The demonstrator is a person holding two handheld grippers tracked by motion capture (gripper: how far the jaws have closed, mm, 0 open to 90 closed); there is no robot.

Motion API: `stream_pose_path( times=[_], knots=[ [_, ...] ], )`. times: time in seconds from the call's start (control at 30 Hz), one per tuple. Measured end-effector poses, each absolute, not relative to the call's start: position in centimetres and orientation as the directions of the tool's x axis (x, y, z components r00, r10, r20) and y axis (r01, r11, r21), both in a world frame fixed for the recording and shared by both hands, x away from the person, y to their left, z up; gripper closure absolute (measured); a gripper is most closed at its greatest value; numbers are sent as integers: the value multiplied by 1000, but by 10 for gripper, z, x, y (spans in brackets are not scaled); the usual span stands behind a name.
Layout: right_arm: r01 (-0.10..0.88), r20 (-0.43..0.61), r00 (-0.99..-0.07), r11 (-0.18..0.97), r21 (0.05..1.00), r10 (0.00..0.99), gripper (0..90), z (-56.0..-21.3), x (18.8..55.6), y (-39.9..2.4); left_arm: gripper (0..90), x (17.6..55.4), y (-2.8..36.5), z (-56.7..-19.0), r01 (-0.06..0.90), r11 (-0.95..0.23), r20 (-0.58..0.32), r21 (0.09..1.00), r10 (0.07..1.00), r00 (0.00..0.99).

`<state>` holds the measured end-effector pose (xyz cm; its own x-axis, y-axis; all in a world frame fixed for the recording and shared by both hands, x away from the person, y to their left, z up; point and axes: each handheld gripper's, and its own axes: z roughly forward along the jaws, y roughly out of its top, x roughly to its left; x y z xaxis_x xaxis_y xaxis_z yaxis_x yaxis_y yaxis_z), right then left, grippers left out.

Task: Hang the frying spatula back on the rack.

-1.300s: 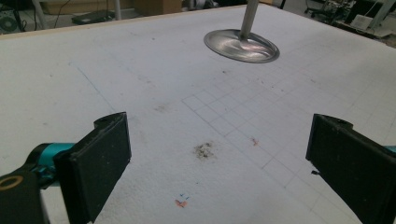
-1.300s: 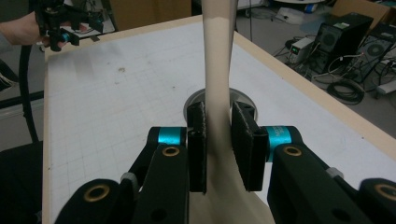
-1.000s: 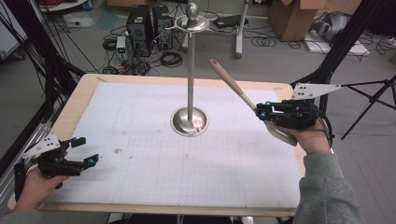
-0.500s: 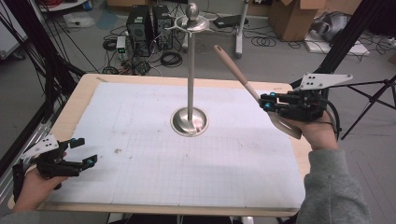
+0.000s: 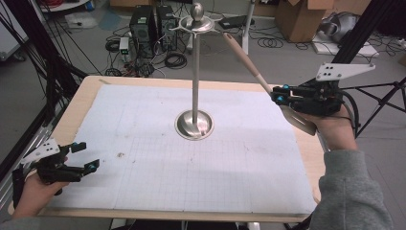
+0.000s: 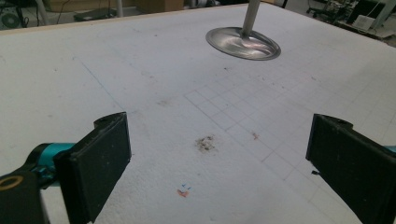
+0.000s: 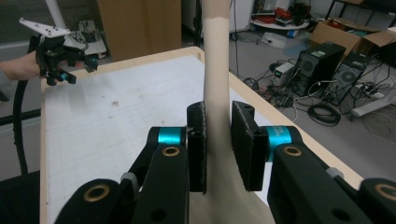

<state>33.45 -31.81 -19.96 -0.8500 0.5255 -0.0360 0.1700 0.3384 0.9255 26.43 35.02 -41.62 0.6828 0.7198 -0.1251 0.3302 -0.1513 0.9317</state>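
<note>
A pale wooden-coloured spatula (image 5: pixel 249 62) is held in the air over the table's right side, handle slanting up toward the top of a metal stand (image 5: pixel 195 72). My right gripper (image 5: pixel 280 96) is shut on its neck, just above the blade (image 5: pixel 301 122). In the right gripper view the two black pads (image 7: pixel 196 144) clamp the beige spatula (image 7: pixel 215 70) from both sides. The stand has a round base (image 5: pixel 194 125), a thin pole and a hooked top plate with a ball (image 5: pixel 197 21). My left gripper (image 5: pixel 84 155) rests at the table's near left, open, nothing between its pads (image 6: pixel 100 154).
A white gridded mat (image 5: pixel 191 148) covers the wooden table (image 5: pixel 86 96), with a small dark stain (image 6: pixel 205 143) near the left gripper. The stand's base (image 6: pixel 243 43) sits mid-table. Computers, cables and boxes lie on the floor beyond the far edge.
My right gripper has risen with the spatula, whose handle tip now reaches up near the stand's top plate. The left gripper has stayed put.
</note>
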Motion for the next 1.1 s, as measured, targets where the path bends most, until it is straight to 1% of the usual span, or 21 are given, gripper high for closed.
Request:
stream_pose_path(
  times=[0.4,0.93,1.1],
  knots=[
    [186,-20,-833,314,931,553,770,-197,342,-312,70,263,352,-417,333,-148,-128,931,723,679],
    [212,17,-834,291,933,551,770,-200,347,-307,70,263,353,-418,338,-149,-130,929,725,676],
    [205,12,-835,292,934,550,770,-200,348,-305,70,263,353,-418,340,-150,-131,929,725,676]
  ],
)
